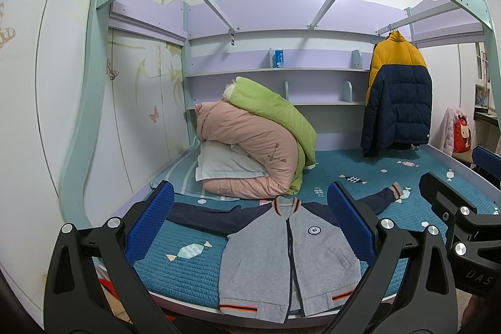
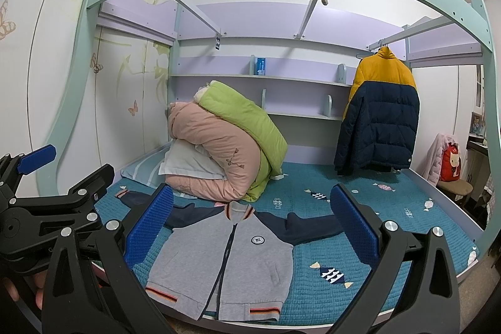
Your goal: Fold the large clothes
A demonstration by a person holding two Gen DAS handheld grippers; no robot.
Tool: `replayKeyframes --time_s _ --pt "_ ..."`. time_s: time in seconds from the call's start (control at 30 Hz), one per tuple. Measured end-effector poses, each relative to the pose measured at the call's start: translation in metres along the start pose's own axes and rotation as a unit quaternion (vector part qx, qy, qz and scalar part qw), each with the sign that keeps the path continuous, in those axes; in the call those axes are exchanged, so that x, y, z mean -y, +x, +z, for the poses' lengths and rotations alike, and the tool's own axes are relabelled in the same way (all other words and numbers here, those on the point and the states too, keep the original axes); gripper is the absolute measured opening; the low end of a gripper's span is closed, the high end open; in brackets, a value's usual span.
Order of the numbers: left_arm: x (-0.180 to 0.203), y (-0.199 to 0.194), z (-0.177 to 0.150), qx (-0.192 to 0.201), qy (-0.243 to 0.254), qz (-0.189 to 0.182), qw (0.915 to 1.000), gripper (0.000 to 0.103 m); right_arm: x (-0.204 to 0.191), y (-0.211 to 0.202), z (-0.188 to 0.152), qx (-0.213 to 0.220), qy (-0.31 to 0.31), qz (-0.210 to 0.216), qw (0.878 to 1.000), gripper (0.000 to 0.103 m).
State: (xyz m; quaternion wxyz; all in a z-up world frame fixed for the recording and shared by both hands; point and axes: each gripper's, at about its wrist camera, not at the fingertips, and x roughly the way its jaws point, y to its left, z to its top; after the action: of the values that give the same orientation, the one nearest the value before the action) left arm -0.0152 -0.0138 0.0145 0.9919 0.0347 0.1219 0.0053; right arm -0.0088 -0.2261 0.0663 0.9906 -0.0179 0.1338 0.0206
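teal bed (image 1: 194, 271) holds flat jacket (image 1: 281, 259) before rolled quilts (image 1: 250, 152); both grippers' fingers (image 1: 350, 218) spread wide.

The grey zip-front jacket with navy sleeves (image 2: 225, 265) lies flat, lower centre, on the teal quilted bed cover (image 2: 360, 240). The right gripper (image 2: 250, 227) is held spread above it, empty.

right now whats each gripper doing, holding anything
left gripper: open, holding nothing, above the grey jacket.
right gripper: open, holding nothing.
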Motion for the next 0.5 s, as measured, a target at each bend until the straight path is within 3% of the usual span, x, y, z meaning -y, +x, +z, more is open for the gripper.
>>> replayKeyframes --time_s 0.5 --pt "-0.0009 0.0005 -0.0016 0.0 0.0 0.0 1.0 0.098 0.0003 0.0001 -0.001 0.0 0.0 0.0 1.0 0.097"
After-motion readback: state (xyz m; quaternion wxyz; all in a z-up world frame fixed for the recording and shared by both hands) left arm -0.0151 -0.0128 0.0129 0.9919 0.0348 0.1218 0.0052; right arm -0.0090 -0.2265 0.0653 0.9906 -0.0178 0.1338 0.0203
